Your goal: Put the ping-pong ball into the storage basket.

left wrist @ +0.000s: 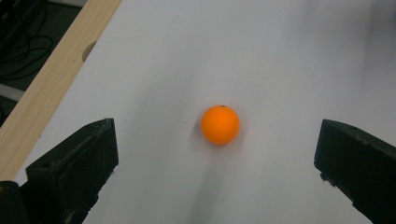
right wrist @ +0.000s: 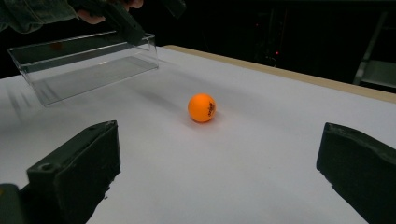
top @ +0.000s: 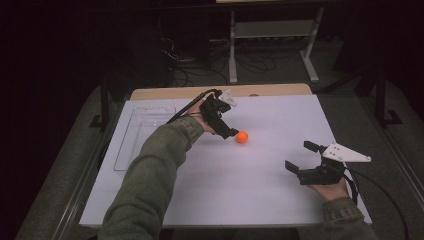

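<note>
Ball (top: pixel 242 137) sits on the white surface (top: pixel 260 190), a bit far of centre. Orange, round, so no long axis to call; I see a small dark mark at its top in the left gripper view and a dark printed logo on the side facing the right gripper's camera.

Left gripper (top: pixel 227 133) is just left of the ball, tips close to it but not touching. In the left gripper view the ball (left wrist: pixel 220 124) lies ahead of the jaws and between their lines, slightly nearer the left jaw. Jaws wide apart, nothing in them.

Right gripper (top: pixel 301 156) is near the right edge, well apart from the ball, pointing left toward it. Its jaws are spread too, nothing held. From its view the ball (right wrist: pixel 201 108) is well ahead, roughly centred between the jaws.

Clear plastic tray (top: pixel 131 145) rests at the left side of the surface, apart from the ball; the person's left sleeve (top: pixel 150 185) crosses beside it.
</note>
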A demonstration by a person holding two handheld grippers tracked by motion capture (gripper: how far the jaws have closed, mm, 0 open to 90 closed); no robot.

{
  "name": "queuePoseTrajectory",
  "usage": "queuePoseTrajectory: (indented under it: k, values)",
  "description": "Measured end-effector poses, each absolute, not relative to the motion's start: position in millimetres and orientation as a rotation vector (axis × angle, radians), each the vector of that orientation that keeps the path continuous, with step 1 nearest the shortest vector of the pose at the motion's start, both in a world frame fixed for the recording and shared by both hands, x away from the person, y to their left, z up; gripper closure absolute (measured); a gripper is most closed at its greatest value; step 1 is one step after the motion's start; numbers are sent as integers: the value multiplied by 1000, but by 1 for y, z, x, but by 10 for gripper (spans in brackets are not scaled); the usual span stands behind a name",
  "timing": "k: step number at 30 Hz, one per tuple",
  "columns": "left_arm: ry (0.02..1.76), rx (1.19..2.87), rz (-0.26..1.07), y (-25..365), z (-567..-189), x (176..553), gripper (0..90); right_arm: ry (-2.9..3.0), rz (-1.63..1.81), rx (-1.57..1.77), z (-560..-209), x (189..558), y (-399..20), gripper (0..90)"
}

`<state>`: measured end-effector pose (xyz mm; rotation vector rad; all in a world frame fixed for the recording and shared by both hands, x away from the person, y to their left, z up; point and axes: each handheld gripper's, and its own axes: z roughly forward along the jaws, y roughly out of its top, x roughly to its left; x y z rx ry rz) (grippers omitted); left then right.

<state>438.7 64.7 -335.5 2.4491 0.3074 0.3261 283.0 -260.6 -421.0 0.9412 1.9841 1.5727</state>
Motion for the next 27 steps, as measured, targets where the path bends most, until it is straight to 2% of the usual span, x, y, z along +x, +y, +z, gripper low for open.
queuePoseTrajectory:
  k: [27]
  values:
    - [304, 2471, 305, 55, -355, 447, 0, 1990, 1574, 936, -421, 283, -260, 0]
